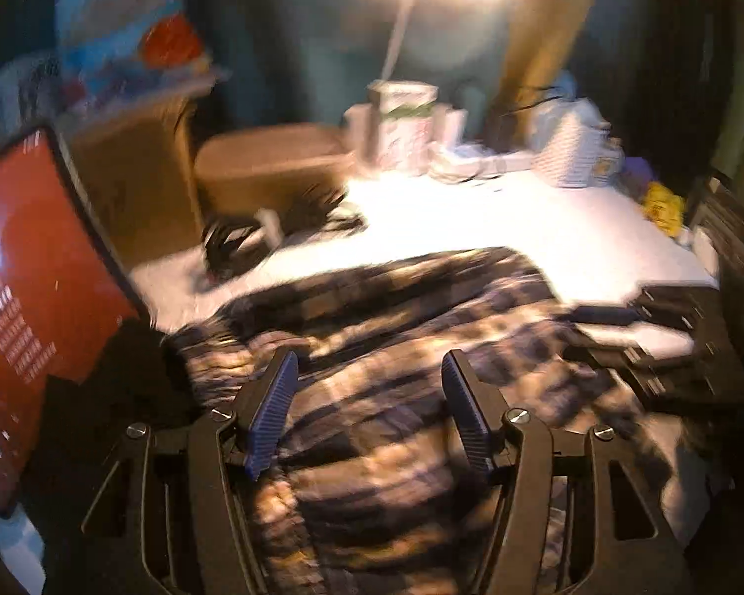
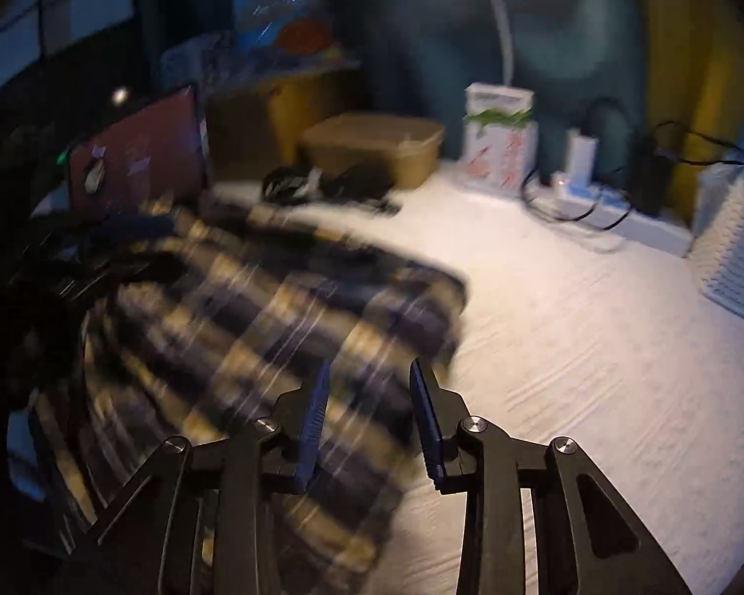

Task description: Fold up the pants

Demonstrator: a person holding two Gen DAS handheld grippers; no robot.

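Right wrist: white sheet (image 2: 570, 307), dim rm.

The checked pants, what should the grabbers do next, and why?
Probably lower both grippers and pinch an edge of the checked pants. The left gripper and right gripper hover open above the cloth, holding nothing, and the pants lie rumpled on the white table.
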